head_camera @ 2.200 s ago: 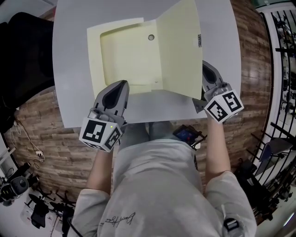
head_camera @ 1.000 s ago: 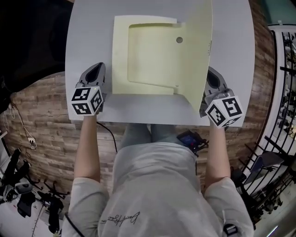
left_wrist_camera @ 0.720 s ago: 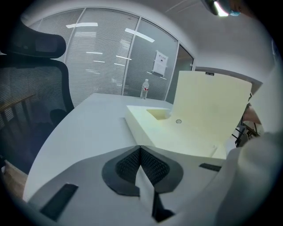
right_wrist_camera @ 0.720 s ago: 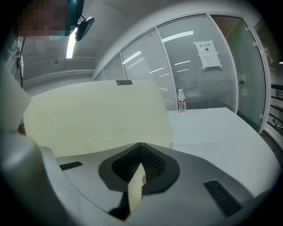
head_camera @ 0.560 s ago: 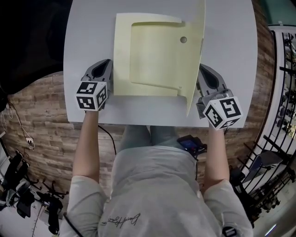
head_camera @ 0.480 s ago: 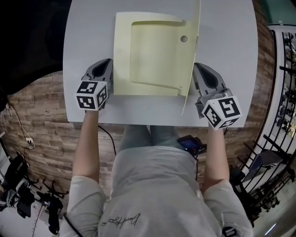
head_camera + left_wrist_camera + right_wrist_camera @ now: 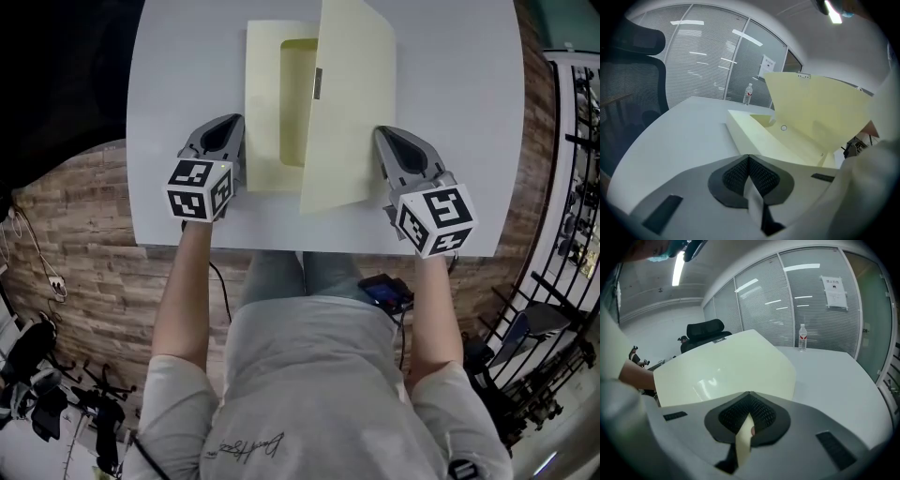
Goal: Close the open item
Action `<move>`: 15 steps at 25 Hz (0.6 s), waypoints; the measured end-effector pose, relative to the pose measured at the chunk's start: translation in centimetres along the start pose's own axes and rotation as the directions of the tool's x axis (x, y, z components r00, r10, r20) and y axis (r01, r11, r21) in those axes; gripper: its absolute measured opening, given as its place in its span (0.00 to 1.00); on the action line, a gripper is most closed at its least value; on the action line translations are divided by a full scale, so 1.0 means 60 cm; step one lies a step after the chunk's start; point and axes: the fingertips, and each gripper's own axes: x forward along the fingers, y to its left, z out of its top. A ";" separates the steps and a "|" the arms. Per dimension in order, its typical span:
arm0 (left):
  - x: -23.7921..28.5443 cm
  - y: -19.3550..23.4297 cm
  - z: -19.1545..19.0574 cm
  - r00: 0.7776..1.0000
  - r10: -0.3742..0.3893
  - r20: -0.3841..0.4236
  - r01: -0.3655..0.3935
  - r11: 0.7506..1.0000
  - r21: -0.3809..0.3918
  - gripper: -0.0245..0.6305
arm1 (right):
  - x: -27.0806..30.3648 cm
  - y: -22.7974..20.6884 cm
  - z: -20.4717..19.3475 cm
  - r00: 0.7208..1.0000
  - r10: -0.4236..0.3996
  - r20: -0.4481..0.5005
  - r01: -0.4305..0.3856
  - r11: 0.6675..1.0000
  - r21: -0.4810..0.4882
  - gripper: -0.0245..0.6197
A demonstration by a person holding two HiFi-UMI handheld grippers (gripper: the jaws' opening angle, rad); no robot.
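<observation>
Pale grey bench (image 7: 450, 112) over a wood-plank floor (image 7: 75, 244); glass partitions with blinds (image 7: 708, 56) stood behind the folder. One pale yellow folder (image 7: 267, 112) lay on the bench, its cover (image 7: 347, 112) raised and leaning over the base. One water bottle (image 7: 748, 93) stood far behind the folder. Two grippers. The left gripper (image 7: 228, 131) sat low, just beside the folder's left edge, jaws together and empty. The right gripper (image 7: 392, 142) was at the cover's right edge, jaws together, gripping nothing.

Head view looks steeply down from above on the counter (image 7: 169, 94); both gripper views sit low over its near side, close in, facing forward. All three share the folder (image 7: 347, 112).
</observation>
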 end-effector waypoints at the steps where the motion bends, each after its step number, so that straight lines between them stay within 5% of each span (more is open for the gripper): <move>1: 0.003 -0.004 0.000 1.000 -0.003 0.002 0.003 1.000 -0.001 0.05 | 0.003 0.000 -0.004 1.000 -0.004 -0.018 0.005 1.000 0.001 0.06; 15: 0.016 -0.032 0.003 1.000 0.010 0.022 -0.010 1.000 -0.012 0.05 | 0.043 0.028 -0.033 0.975 -0.076 -0.209 0.030 0.976 -0.215 0.06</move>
